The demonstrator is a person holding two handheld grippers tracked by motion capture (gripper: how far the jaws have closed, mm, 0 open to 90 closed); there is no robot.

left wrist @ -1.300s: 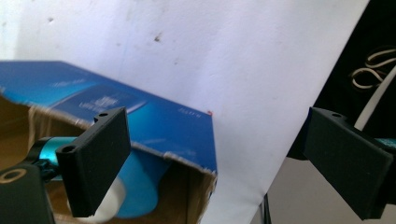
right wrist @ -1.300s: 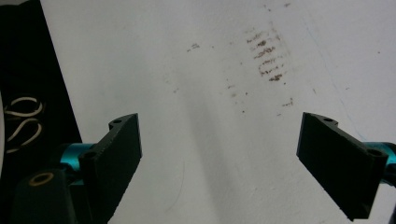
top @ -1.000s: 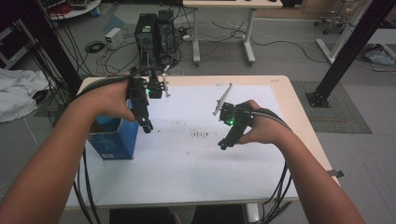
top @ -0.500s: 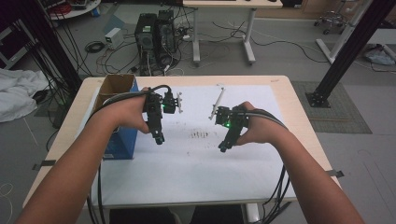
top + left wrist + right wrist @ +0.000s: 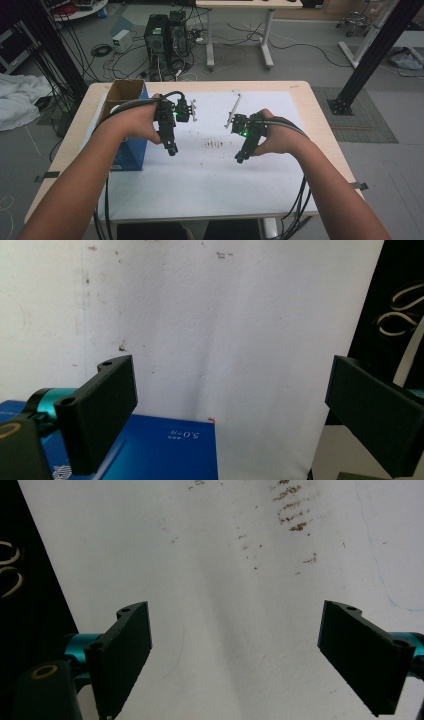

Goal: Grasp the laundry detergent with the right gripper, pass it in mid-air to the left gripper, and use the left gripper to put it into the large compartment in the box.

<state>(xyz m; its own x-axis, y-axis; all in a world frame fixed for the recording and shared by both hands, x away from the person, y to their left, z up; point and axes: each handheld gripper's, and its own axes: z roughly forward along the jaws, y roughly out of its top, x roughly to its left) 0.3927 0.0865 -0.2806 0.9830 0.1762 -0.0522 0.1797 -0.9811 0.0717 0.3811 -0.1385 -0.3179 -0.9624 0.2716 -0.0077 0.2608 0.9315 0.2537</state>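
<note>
My left gripper [image 5: 171,148] hangs over the white sheet [image 5: 210,175] just right of a blue carton [image 5: 131,150]. In the left gripper view its jaws stand wide apart with nothing between them [image 5: 230,410], and the carton's blue side [image 5: 165,450] lies below. My right gripper [image 5: 239,158] hovers over the sheet's middle right. Its jaws are also wide apart and empty [image 5: 235,650], above bare white paper [image 5: 230,580]. Brown specks [image 5: 214,144] mark the paper between the two grippers.
The blue carton has an open brown top [image 5: 122,92] at the table's left side. The wooden table edge [image 5: 320,125] frames the sheet. Black cables [image 5: 300,200] trail from both grippers off the front edge. Computer towers [image 5: 165,30] stand on the floor beyond.
My left gripper has swung right from above the blue carton to over the white sheet. The right gripper has barely moved.
</note>
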